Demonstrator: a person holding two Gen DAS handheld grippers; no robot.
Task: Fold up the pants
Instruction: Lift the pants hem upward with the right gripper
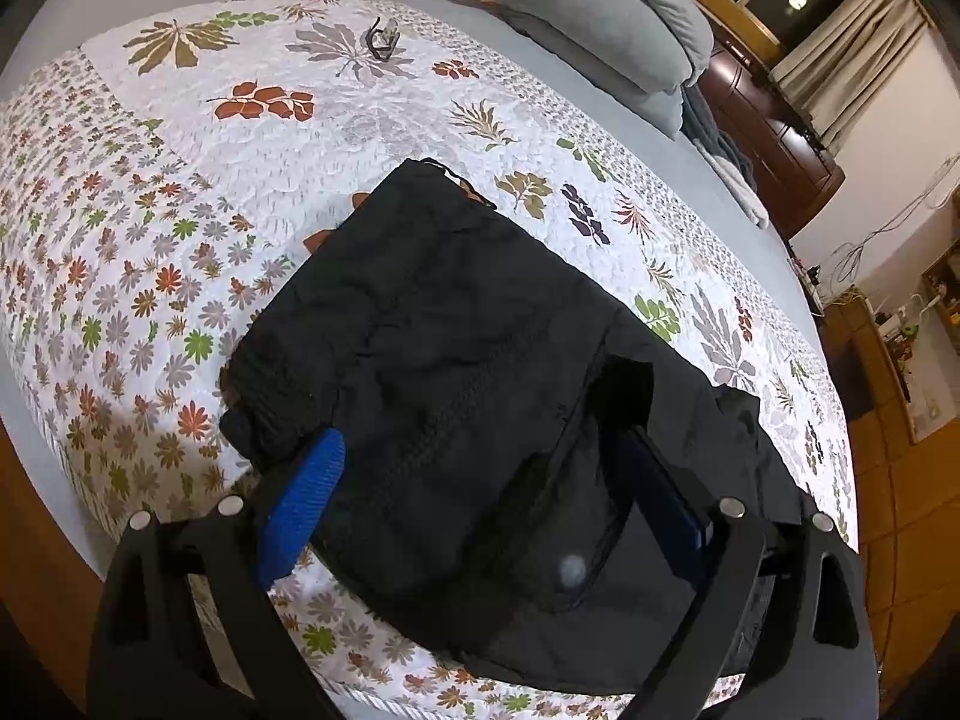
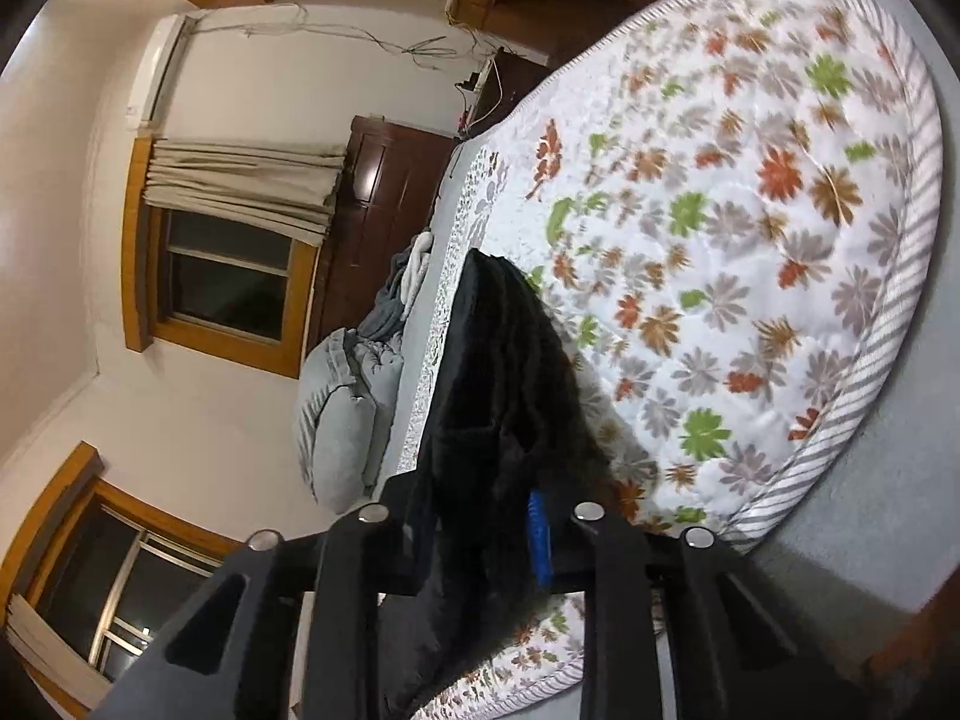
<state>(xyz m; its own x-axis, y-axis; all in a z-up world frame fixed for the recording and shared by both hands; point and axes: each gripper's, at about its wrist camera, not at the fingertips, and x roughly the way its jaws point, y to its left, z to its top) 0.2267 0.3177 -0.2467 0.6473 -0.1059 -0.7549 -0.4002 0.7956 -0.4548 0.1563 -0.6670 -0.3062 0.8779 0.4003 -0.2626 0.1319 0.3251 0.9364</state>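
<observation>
Black pants [image 1: 450,330] lie partly folded on the flowered quilt [image 1: 270,180]. In the left wrist view my left gripper [image 1: 480,438] stands open, wide across the near end of the pants. Its blue left pad [image 1: 300,510] is beside the elastic edge, and the right finger [image 1: 660,492] rests on the fabric. In the right wrist view, rolled onto its side, my right gripper [image 2: 480,504] is shut on a bunched edge of the pants [image 2: 504,360]. That cloth rises in a ridge off the quilt [image 2: 750,240]. A strip of blue pad [image 2: 538,534] shows against the fabric.
Grey pillows [image 1: 600,18] are piled at the head of the bed, with a pair of glasses [image 1: 381,39] on the quilt in front of them. A dark wooden cabinet [image 1: 774,138] stands beside the bed. The quilt's striped edge [image 2: 870,312] and grey mattress lie near the right gripper.
</observation>
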